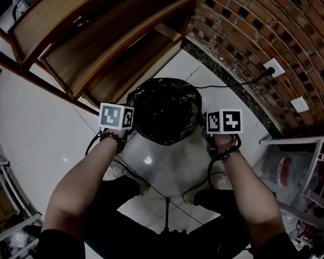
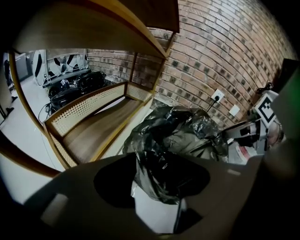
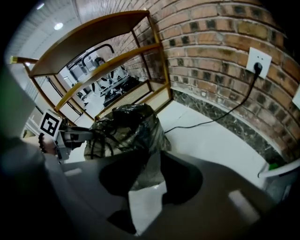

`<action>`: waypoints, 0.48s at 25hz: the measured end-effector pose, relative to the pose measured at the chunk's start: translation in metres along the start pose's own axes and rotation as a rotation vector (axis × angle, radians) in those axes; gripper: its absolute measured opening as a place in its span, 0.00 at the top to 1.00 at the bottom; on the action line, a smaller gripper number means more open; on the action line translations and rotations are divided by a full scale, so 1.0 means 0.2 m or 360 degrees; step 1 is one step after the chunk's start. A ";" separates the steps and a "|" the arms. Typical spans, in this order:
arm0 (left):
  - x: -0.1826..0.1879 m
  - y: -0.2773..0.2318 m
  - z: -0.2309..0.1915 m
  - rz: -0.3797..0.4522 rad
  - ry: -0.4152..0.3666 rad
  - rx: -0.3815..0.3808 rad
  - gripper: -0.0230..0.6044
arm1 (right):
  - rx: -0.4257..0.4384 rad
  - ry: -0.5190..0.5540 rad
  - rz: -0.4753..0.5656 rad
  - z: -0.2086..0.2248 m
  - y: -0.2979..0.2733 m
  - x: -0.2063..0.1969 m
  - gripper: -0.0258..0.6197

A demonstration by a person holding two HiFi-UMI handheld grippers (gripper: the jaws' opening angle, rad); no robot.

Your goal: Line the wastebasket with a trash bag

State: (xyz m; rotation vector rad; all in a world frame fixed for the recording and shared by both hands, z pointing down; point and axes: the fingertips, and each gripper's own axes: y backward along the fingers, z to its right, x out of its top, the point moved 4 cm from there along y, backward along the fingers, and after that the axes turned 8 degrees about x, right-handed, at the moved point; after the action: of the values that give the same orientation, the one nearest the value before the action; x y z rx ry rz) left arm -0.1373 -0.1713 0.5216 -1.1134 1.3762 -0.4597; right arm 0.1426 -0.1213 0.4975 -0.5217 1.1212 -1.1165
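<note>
The head view looks steeply down on the wastebasket [image 1: 164, 111]; both gripper views face it closely from opposite sides, sharing it.

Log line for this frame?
trash bag: crumpled, upright | left tongs: open, bag film between | right tongs: open, bag film between

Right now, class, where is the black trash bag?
Head view, centre: the trash bag sits on the white floor, just below the wooden shelf and left of the brick wall.
</note>
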 end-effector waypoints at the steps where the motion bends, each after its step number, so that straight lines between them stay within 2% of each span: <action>1: 0.00 0.00 0.00 0.0000 -0.0006 0.0004 0.65 | 0.0002 0.0005 0.0011 0.01 0.01 0.00 0.76; 4: 0.01 0.03 -0.01 0.0019 -0.0053 0.0040 0.60 | -0.0051 0.0069 0.0092 0.01 0.07 0.05 0.76; 7: 0.04 0.08 -0.03 0.0079 -0.0139 0.0096 0.58 | -0.0062 0.0232 0.0214 -0.08 0.13 0.14 0.76; 10: 0.08 0.11 -0.01 0.0145 -0.0233 0.0128 0.58 | 0.0087 0.0380 0.0259 -0.25 0.10 0.22 0.76; 12: 0.09 0.13 0.02 0.0135 -0.0301 0.0149 0.58 | 0.0198 0.0426 0.0185 -0.33 0.03 0.22 0.79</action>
State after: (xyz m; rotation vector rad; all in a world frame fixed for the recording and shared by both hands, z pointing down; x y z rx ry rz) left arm -0.1389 -0.1735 0.4901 -0.9924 1.2188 -0.3449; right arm 0.0857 -0.1455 0.4470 -0.2099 1.2859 -1.1683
